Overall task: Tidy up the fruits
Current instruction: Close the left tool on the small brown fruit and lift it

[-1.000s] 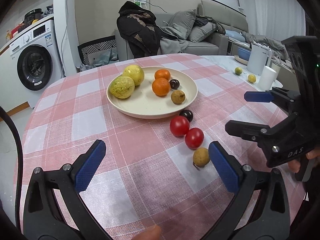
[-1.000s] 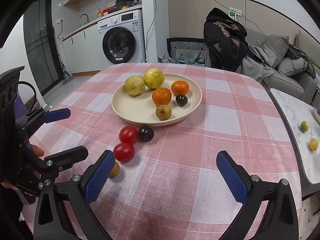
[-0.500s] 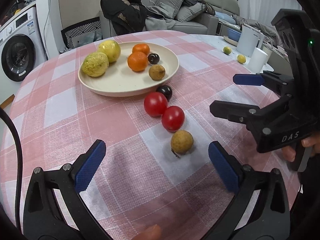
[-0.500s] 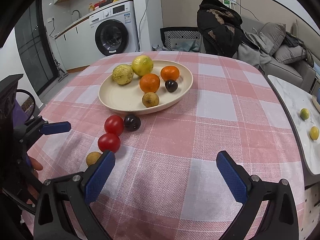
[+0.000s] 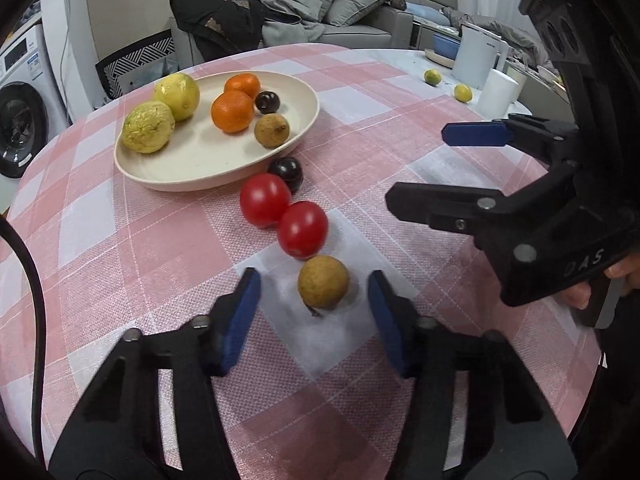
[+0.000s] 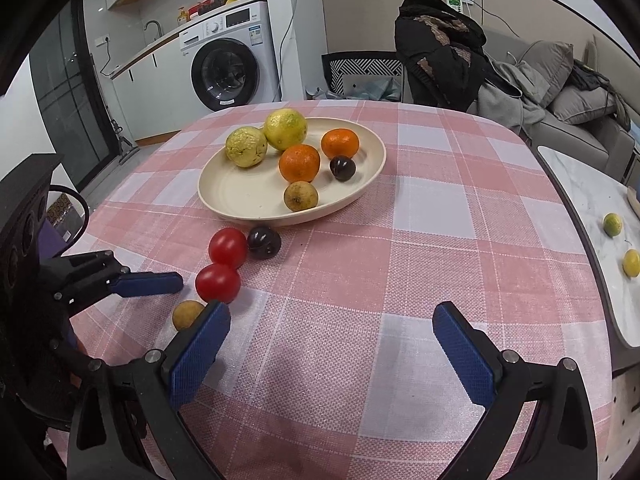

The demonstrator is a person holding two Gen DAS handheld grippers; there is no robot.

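Closing left hand-held gripper (image 5: 314,312) | brown fruit (image 5: 323,287) between pads; untouched

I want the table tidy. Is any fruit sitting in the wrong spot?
Yes. Four fruits lie on the tablecloth beside the plate, not in it: a dark plum, two tomatoes and a small brown fruit, which sits between the left gripper jaws, just closing, not yet touching.

Right wrist view: brown fruit (image 6: 187,314) half hidden behind blue pad (image 6: 200,354); left gripper's (image 6: 160,298) lower finger not visible.
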